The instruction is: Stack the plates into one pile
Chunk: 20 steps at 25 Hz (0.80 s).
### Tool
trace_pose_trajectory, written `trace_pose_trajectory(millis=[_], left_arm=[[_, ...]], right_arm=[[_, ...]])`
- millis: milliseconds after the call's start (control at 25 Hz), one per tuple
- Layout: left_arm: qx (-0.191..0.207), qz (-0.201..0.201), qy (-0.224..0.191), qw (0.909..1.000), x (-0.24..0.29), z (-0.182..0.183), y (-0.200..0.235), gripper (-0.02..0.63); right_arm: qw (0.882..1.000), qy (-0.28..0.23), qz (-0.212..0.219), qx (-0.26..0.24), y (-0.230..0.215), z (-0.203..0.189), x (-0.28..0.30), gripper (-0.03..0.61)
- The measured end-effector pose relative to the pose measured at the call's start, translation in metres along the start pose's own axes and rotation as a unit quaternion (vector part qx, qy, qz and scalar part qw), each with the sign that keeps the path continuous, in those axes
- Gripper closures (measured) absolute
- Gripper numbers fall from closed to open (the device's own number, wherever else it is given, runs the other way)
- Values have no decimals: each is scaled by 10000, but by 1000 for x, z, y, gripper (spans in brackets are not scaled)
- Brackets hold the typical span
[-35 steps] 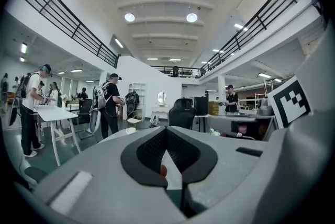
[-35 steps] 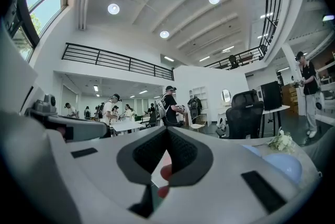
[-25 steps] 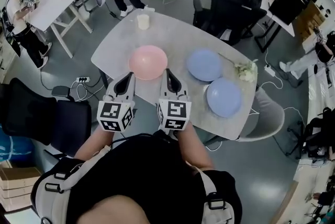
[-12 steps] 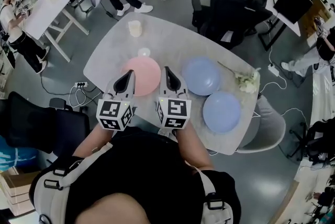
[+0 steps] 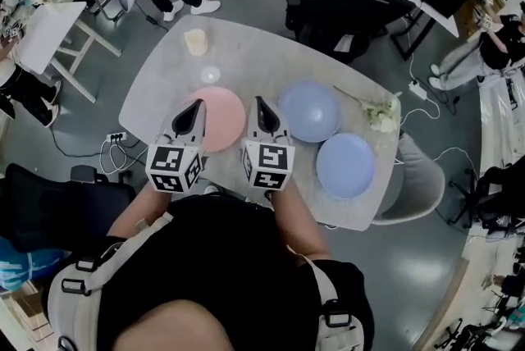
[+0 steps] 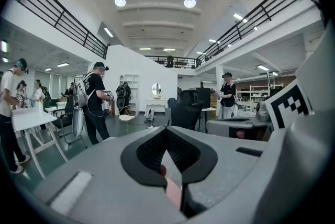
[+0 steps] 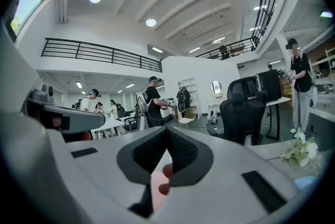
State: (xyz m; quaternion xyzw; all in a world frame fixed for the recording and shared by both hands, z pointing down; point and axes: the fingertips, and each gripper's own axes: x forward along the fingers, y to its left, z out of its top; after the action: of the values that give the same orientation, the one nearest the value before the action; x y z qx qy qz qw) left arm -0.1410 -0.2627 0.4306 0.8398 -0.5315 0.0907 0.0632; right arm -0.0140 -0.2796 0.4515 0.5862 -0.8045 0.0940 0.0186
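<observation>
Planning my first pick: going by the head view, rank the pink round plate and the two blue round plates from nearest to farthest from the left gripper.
1. The pink round plate, on the table's left, right at the tip of the left gripper.
2. The middle blue round plate, at the table's centre.
3. The right-hand blue round plate, by the table's right edge, farthest.
</observation>
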Motion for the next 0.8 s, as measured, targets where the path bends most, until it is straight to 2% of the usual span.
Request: trace_pose_trajectory(millis=[240, 440, 560, 800], left_arm=[[-28, 61, 39, 10000, -6, -6, 21, 609], [-197, 252, 178, 9993, -18, -21, 41, 609], [-248, 354, 226, 9988, -27, -28, 51, 609], [-339, 576, 359, 9971, -39, -41, 66, 609]], right_arm=[[9994, 239, -104, 230, -2, -35, 30, 511], [9942, 1031, -144, 252, -3, -100, 52, 503], [9873, 1564, -198, 172, -1, -145, 60, 500], [9654, 2590, -211, 198, -3, -232, 69, 488]])
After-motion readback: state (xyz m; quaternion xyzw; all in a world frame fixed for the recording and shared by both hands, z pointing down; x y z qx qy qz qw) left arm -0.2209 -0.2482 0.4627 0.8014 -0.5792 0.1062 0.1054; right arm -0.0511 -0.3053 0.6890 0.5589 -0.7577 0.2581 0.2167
